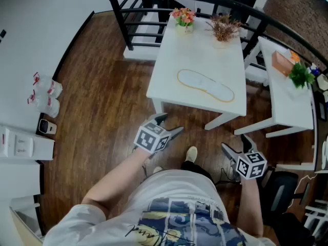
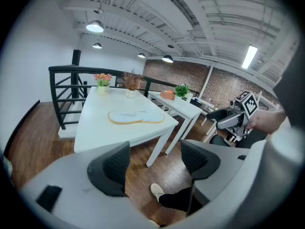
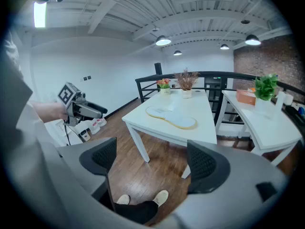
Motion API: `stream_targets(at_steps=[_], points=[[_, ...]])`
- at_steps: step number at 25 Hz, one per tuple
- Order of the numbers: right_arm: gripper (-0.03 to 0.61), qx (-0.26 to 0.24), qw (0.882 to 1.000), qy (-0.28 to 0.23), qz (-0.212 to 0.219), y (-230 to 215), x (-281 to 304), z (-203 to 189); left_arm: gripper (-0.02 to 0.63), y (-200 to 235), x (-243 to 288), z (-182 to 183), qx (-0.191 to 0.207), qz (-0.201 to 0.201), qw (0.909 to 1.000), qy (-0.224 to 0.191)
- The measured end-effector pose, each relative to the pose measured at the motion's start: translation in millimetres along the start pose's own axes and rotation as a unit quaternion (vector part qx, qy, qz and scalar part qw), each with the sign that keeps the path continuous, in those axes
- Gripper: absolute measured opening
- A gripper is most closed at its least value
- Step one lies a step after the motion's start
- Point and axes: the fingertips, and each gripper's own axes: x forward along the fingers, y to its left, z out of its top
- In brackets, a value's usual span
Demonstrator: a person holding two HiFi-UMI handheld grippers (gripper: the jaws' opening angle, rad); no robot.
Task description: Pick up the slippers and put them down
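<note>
Holding left gripper [image 1: 169, 124] and right gripper [image 1: 236, 145] low, jaws apart, empty, well short of slipper [image 1: 205, 85] on table [image 1: 205, 50]; likely pre-reach standby.

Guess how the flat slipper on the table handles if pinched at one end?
Probably floppy: the slipper looks thin and lies flat on the table, so a free end may droop. Likely light, being thin. May slide on the smooth top.

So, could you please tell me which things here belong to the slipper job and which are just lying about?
Part of the job:
- slippers, lying on the white table
- left hand-held gripper and right hand-held gripper, both open and empty

Just lying about:
- flower pot
- dried plant
- green plant
- orange box
</note>
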Motion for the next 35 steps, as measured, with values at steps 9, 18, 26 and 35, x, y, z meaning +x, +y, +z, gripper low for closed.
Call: stream_targets(at_steps=[9, 18, 26, 35], points=[[0.459, -0.027, 0.999, 0.02, 0.034, -120, 4, 16, 0.394, 4, 151, 117, 0.175, -0.026, 0.9836, 0.038], [0.459, -0.001, 0.998, 0.038, 0.043, -191, -3, -3, 0.46, 23, 271, 137, 0.328, -0.05, 0.9288, 0.164], [0.459, 0.036, 0.998, 0.041, 0.023, -225, -19, -14, 0.483, 49, 341, 118, 0.403, -0.074, 0.8716, 0.269], [0.459, 0.055, 0.997, 0.063, 0.007, -242, -20, -32, 0.521, 60, 388, 92, 0.455, -0.117, 0.8143, 0.341]])
